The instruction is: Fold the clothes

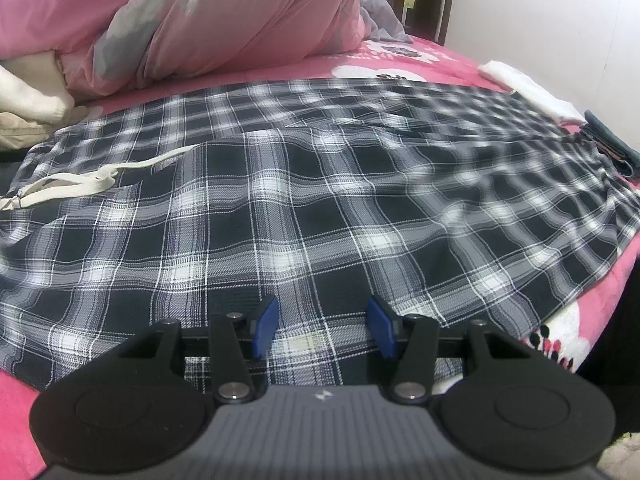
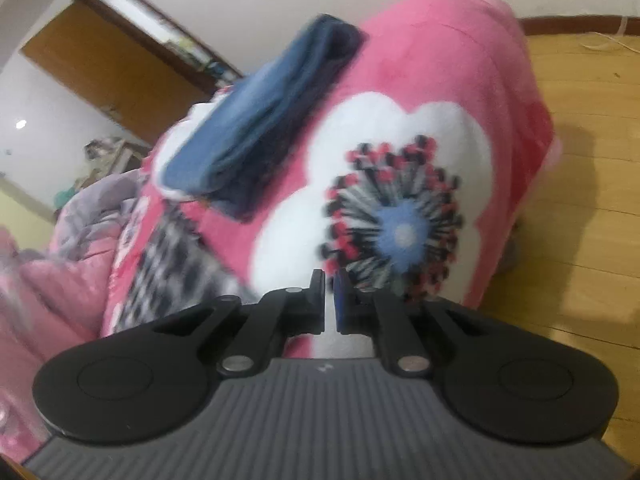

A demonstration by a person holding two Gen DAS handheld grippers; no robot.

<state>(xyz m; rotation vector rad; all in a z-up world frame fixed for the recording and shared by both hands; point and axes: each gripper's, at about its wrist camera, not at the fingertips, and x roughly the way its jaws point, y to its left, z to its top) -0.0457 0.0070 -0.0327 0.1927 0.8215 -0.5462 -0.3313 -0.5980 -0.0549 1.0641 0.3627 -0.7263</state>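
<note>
Left claw (image 1: 322,330) hovers over pink bedspread (image 1: 420,62), wooden floor (image 2: 580,160) beyond.

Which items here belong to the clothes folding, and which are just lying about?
Part of the job:
- plaid garment, spread flat on the bed
- folded blue garment
- folded white garment
- left gripper, open over the plaid
- right gripper, shut, holding nothing

Just lying about:
- pink quilt, bunched up
- pink flowered blanket
- cream cloth

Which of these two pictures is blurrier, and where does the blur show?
Right wrist view is blurrier: the folded blue garment and flowered pink blanket smear, though the right gripper stays sharp. Left wrist view is crisp near the left gripper; the plaid garment softens only at its right end.
</note>
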